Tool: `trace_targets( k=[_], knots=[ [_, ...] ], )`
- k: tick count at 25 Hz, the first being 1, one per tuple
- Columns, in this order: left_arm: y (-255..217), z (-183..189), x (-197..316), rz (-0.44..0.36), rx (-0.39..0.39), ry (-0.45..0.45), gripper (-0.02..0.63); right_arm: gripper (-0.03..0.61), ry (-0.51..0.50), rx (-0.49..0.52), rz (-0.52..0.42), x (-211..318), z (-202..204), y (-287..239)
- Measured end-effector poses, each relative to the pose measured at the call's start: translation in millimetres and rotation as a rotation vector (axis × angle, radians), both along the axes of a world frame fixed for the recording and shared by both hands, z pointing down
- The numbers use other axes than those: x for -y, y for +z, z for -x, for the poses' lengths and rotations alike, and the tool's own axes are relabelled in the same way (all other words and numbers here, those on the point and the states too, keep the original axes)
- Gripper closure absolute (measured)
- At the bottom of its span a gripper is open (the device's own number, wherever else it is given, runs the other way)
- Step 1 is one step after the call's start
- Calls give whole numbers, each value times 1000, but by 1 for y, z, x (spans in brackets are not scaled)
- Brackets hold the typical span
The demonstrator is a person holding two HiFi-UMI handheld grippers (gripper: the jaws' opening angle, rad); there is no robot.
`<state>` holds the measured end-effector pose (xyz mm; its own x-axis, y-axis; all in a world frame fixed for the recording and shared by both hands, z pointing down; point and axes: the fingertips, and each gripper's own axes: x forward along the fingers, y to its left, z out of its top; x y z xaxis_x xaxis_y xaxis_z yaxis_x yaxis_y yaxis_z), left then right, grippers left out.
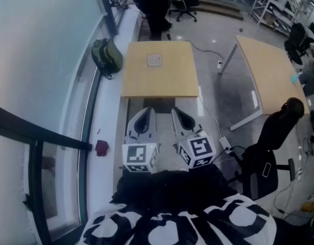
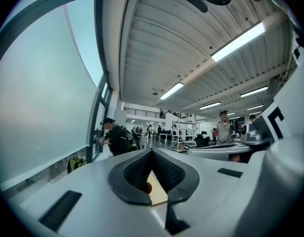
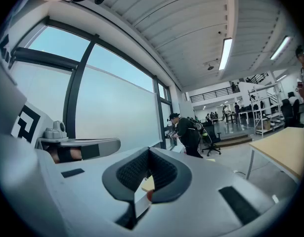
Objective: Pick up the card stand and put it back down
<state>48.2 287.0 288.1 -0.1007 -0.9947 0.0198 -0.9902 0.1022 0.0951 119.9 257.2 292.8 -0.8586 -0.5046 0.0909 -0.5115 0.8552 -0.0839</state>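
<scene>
In an open office beside a tall window, a wooden table [image 1: 162,83] carries the card stand [image 1: 154,60] on its far half. The left gripper [image 1: 145,117] and right gripper [image 1: 181,117] are both closed and empty, held level short of the table. The stand lies straight ahead, well apart, slightly nearer the left one's line.

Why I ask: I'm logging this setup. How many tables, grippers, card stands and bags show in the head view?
Tables: 2, near table and right table
Grippers: 2, left gripper and right gripper
Card stands: 1, the card stand
Bags: 1, the green bag
Total: 6
</scene>
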Motion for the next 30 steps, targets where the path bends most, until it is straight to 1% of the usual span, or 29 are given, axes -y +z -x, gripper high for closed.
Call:
trace_targets(
  k=[8, 11, 16, 21, 25, 30],
  knots=[
    [-2, 4, -1, 0, -1, 19, 609, 561, 35, -7, 19, -1, 3, -2],
    [1, 10, -6, 3, -5, 20, 609, 560, 46, 16, 48, -4, 7, -2],
    [-1, 11, -2, 14, 4, 14, 609, 560, 25, 47, 70, 1, 9, -4],
    [4, 50, -28, 5, 8, 16, 609, 560, 26, 49, 73, -22, 50, 2],
    [12, 79, -42, 6, 4, 1, 609, 560, 3, 58, 70, -37, 80, 8],
    [31, 101, -50, 10, -34, -2, 609, 560, 2, 15, 78, -50, 100, 29]
  ],
)
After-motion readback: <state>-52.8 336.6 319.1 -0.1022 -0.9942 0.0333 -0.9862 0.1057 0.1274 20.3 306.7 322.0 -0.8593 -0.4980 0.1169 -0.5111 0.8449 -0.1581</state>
